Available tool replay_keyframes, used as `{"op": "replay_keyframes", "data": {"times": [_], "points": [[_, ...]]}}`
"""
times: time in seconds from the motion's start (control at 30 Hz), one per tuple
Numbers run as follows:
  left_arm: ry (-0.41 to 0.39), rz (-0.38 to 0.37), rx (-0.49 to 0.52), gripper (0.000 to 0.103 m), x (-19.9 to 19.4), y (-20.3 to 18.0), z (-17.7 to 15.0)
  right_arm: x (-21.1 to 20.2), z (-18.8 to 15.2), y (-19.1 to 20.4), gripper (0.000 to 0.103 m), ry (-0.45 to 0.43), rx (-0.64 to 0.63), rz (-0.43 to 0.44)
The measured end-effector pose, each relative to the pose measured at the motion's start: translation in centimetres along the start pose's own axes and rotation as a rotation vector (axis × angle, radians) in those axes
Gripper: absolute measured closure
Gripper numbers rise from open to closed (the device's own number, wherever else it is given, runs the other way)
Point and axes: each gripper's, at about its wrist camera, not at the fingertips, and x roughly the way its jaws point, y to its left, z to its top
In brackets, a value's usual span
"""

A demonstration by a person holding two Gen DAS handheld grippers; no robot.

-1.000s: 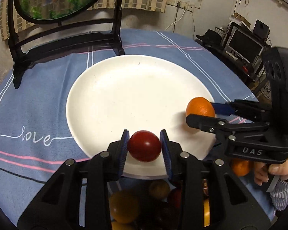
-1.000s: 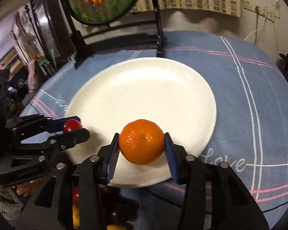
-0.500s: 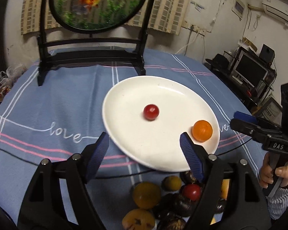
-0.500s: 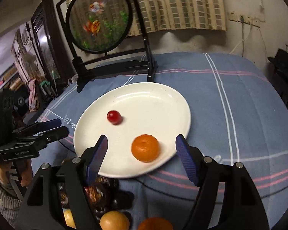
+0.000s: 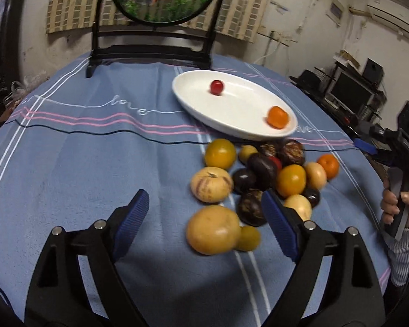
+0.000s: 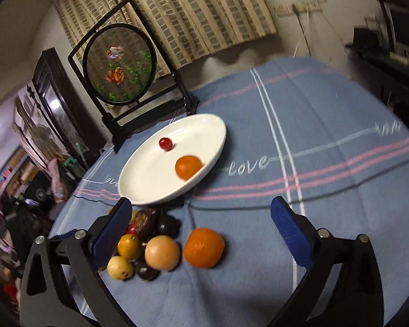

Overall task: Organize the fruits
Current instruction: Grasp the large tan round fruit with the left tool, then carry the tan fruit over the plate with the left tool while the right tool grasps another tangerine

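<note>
With both sets of fingers opening and empty, the loose tangerine [image 6: 203,247] beside the pile looked light, round and soft-skinned, best pinched gently across its middle.

Light: dim indoor | blur: motion smear | edges: fisheye vignette

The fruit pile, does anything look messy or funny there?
Nothing is spilled or broken. The fruit pile sits heaped on the tablecloth beside the white plate, which holds only a small red fruit and an orange.
</note>
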Motion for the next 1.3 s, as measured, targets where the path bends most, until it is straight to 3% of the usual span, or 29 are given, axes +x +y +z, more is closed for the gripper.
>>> {"op": "replay_keyframes", "data": {"times": [0.33, 0.5, 0.7, 0.73, 0.77, 1.13, 1.3], "points": [[0.101, -0.044, 0.016, 0.016, 1.3, -0.5, -0.7, 0.6, -0.5, 0.3, 0.001, 0.035, -0.023, -0.020], [0.109, -0.045, 0.012, 0.017, 1.0, -0.3, -1.2, 0.8, -0.7, 0.6, 0.001, 0.052, -0.031, -0.017], [0.146, -0.060, -0.071, 0.035, 1.9, 1.2, -1.2, 0.8, -0.9, 1.1, 0.001, 0.060, -0.055, -0.021], [0.159, -0.067, -0.078, 0.046, 2.1, 1.3, -1.2, 0.9, -0.9, 1.1, 0.001, 0.062, -0.056, -0.023], [0.167, -0.088, -0.083, 0.050, 2.3, 1.3, -1.3, 0.9, -0.9, 1.1, 0.001, 0.063, -0.055, -0.025], [0.176, -0.124, -0.076, 0.053, 2.5, 1.1, -1.3, 0.9, -0.9, 1.1, 0.001, 0.065, -0.054, -0.033], [0.126, -0.088, -0.100, 0.058, 1.5, 1.8, -1.3, 0.9, -0.9, 1.1, 0.001, 0.066, -0.057, -0.034]]}}
